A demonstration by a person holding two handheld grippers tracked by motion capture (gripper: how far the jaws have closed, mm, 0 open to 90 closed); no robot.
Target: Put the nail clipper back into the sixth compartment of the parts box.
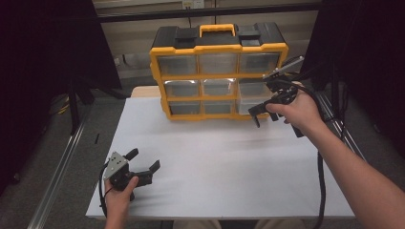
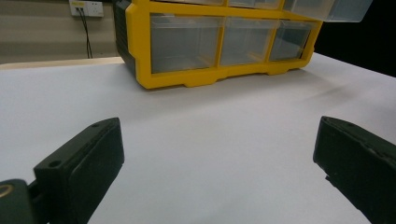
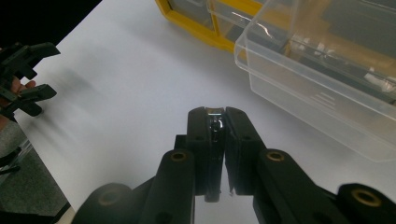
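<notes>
A yellow and black drawer organizer (image 1: 218, 76) stands at the back of the white table (image 1: 215, 157). One clear drawer (image 3: 317, 70) on its right side is pulled out; it also shows as the clear drawer (image 2: 327, 9) in the left gripper view. My right gripper (image 3: 217, 119) hovers just in front of that drawer, shut on a small thin dark piece (image 3: 215, 127) pinched between its pads. In the high view the right gripper (image 1: 254, 113) is held at the organizer's lower right corner. My left gripper (image 1: 143, 160) rests low near the table's front left, open and with nothing in it.
Other clear drawers (image 2: 184, 42) sit pushed in. A broad bare stretch of white table lies between the two grippers. A metal rail (image 1: 62, 162) runs along the left of the table, and the right gripper's cable (image 1: 321, 186) hangs off the right side.
</notes>
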